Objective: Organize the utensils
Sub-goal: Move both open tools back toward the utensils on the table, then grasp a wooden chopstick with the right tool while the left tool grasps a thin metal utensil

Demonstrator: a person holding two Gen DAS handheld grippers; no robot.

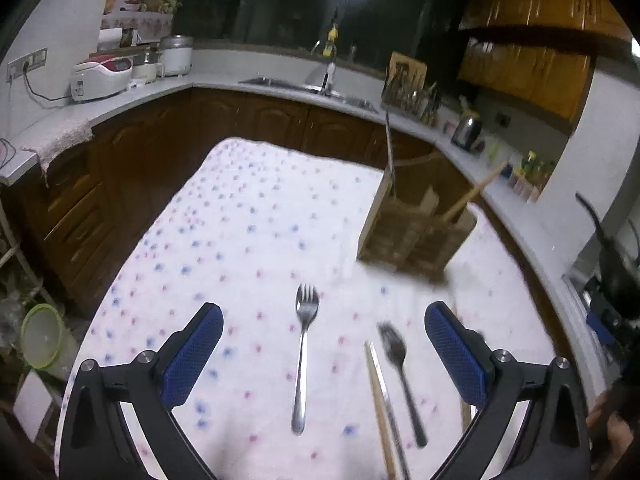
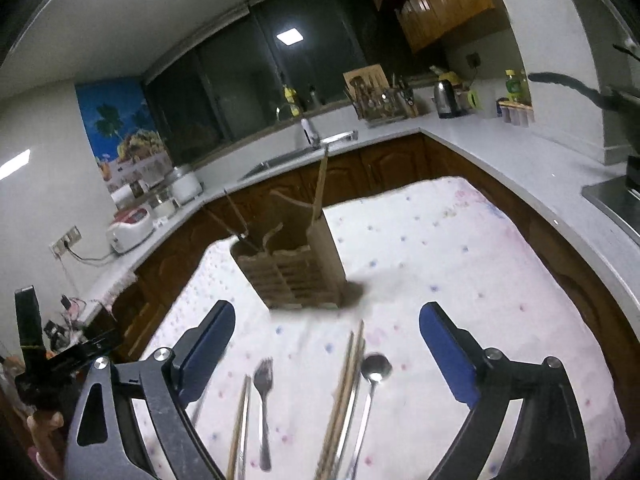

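Observation:
A wooden utensil holder [image 1: 412,232] stands on the dotted tablecloth [image 1: 248,232] with a few sticks in it; it also shows in the right wrist view [image 2: 296,268]. My left gripper [image 1: 324,344] is open above a steel fork [image 1: 304,344]. A second fork [image 1: 400,376] and a wooden chopstick [image 1: 380,404] lie to its right. My right gripper [image 2: 326,344] is open above chopsticks [image 2: 344,392], a steel spoon [image 2: 372,384], a fork [image 2: 263,396] and another chopstick [image 2: 240,424].
Kitchen counters [image 1: 280,84] with a sink [image 1: 308,88], rice cookers [image 1: 100,76] and a kettle [image 2: 444,98] run around the table. A green bowl [image 1: 40,336] sits low at the left. The other gripper [image 2: 40,352] shows at the left edge.

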